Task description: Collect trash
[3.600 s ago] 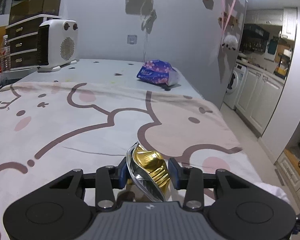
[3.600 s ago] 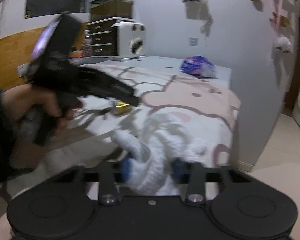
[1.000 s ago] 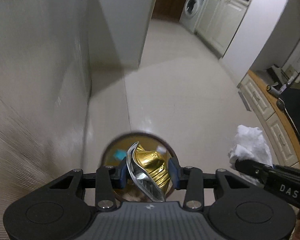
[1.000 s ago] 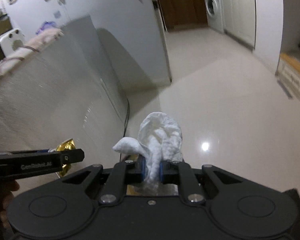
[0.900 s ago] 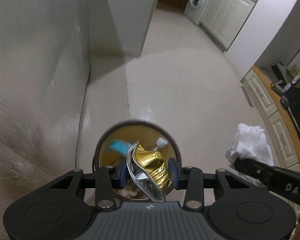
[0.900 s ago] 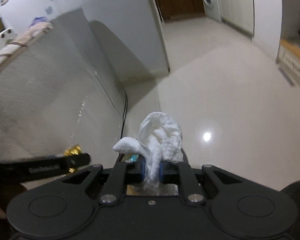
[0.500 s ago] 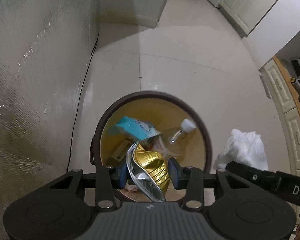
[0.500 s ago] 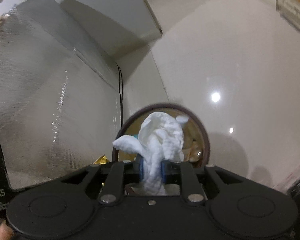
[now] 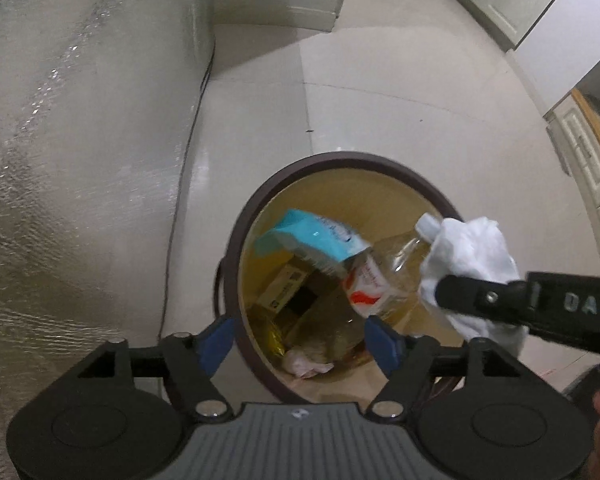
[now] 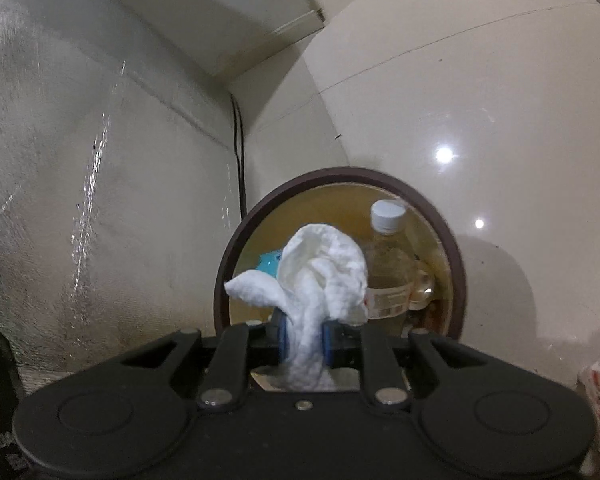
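Left wrist view: the left gripper (image 9: 300,340) hangs over the round brown-rimmed bin (image 9: 260,200), jaws opening with nothing between the blue pads. Inside the bin lie a teal carton (image 9: 312,236), a clear plastic bottle (image 9: 400,256) with a white label bearing red print too blurred to read, a tan cardboard box (image 9: 286,290) whose dark print is too small to read, a glimpse of gold foil (image 9: 274,338) low against the near wall, and a pale crumpled scrap (image 9: 306,364). Over the bin's right rim the right gripper (image 9: 440,292) carries the letters "DAS" in pale lettering on its black side; it is clenched on a white crumpled tissue (image 9: 472,248).

Right wrist view: the tissue (image 10: 320,272) is a soft, wrinkled white wad pinched tight between the right gripper's (image 10: 304,336) blue pads, held above the near rim of the bin (image 10: 456,264). Behind it in the bin stands the bottle (image 10: 392,272) with a white cap and a label of unreadable print. A black cable (image 10: 240,160) runs down the floor edge beyond the bin's left rim
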Available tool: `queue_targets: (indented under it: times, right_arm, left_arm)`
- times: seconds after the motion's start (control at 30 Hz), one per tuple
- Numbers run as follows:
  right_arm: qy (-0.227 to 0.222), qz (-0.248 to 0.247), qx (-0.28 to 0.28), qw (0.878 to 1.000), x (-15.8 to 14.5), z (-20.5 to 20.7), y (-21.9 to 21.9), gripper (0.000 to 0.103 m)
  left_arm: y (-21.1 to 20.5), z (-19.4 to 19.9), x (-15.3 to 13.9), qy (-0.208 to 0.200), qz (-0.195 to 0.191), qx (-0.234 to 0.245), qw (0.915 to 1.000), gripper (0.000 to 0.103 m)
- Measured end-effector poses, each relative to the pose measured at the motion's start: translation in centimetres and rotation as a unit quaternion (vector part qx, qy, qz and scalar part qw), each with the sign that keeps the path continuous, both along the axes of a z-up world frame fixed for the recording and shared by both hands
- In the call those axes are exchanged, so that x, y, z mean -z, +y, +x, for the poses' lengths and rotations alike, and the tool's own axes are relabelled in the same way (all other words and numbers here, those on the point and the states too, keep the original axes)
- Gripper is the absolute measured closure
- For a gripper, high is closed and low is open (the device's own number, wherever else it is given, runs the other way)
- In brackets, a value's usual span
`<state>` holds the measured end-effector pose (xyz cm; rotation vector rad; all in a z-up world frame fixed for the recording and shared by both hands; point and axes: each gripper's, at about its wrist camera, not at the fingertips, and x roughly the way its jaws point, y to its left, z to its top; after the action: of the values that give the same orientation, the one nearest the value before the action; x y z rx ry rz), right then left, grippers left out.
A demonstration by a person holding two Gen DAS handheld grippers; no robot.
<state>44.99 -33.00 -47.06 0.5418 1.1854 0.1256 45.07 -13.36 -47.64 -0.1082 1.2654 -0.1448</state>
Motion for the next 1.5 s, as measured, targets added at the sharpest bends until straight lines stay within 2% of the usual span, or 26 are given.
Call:
queue_targets:
  times: [0.07,0.2,0.23,0.27,0.33,0.4,0.5,0.6,0.9,1.17,1.3,1.5]
  right_arm:
    - [0.004,0.0,-0.012,1.0,0.4,0.1,0.5,0.079]
    - [0.011,0.005,-0.027,1.0,1.2,0.4,1.1,0.057]
    - [0.012,0.003,-0.023,1.0,1.3,0.3,1.0,0.045]
    - [0.014,0.0,-0.02,1.0,1.4,0.3,1.0,0.038]
    - [0.018,-0.008,-0.02,1.0,1.5,0.1,0.8,0.017]
    - [0.022,-0.017,-0.024,0.999,1.5,0.0,0.6,0.015]
    - [0.027,-0.044,-0.037,0.998,1.3,-0.4,0.4,0.004]
    - [0.026,-0.071,-0.047,0.996,0.7,-0.9,0.1,0.0]
    - [0.028,-0.109,-0.05,0.992,-1.7,-2.5,-1.5,0.0]
    - [0.0,-0.092,-0.027,0.995,-6.0,-5.3,-2.6,0.0]
    - [-0.017,-0.103,-0.023,0.994,-8.4,-7.2,-2.7,0.0]
    - [-0.064,-0.109,-0.015,0.992,-13.4,-10.2,-3.2,0.0]
  left_arm:
    - [0.2,-0.1,0.0,0.006,0.008,-0.001,0.9999,0.024]
    - [0.2,-0.2,0.1,0.015,0.01,0.001,0.9998,0.017]
    - [0.2,-0.3,0.0,0.016,0.011,0.001,0.9998,0.016]
    - [0.1,-0.3,0.1,0.016,0.012,0.001,0.9998,0.014]
    - [0.1,-0.4,0.0,0.018,0.012,0.002,0.9998,0.01]
    - [0.0,-0.5,0.0,0.02,0.012,0.003,0.9997,0.007]
    - [-0.2,-0.7,-0.1,0.022,0.014,0.005,0.9996,0.003]
    - [-0.4,-0.9,-0.3,0.024,0.017,0.007,0.9995,0.0]
    - [-0.5,-2.1,-2.4,0.02,0.026,0.013,0.9994,0.0]
    - [0.1,-4.2,-7.3,-0.009,0.033,0.006,0.9994,0.0]
    - [0.4,-5.8,-10.1,-0.027,0.03,0.002,0.9992,0.0]
    - [0.5,-8.4,-15.5,-0.071,0.016,0.005,0.9973,0.0]
